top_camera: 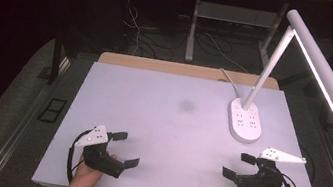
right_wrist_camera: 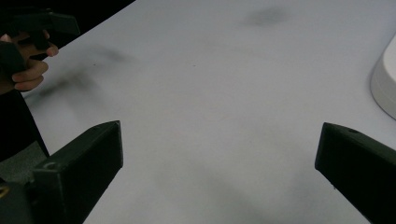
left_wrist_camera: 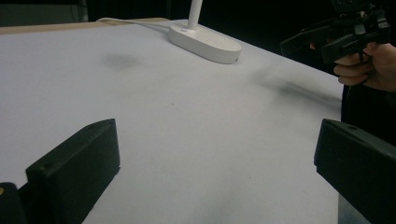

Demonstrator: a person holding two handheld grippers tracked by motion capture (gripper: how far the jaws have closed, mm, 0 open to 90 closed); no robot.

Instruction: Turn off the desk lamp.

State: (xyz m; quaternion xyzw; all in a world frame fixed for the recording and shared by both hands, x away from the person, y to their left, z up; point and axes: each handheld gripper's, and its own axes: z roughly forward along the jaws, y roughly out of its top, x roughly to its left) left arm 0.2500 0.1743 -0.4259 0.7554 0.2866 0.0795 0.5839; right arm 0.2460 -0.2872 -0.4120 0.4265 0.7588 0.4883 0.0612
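Left gripper (top_camera: 124, 148) and right gripper (top_camera: 238, 165) gaping, white lamp base (top_camera: 245, 119), no legible writing

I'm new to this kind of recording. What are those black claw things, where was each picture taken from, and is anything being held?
A person sits at a white table with a hand-held two-jaw gripper in each hand. The high view looks down from above: the left gripper is at the lower left and the right gripper at the lower right. The other two pictures come from cameras riding on the grippers; the black blocks at the bottom of each are that gripper's own jaws. Both pairs stand wide apart with bare table between them, so nothing is held. On the table stands a white desk lamp, toward the far right, and there is a faint dark smudge near the middle.
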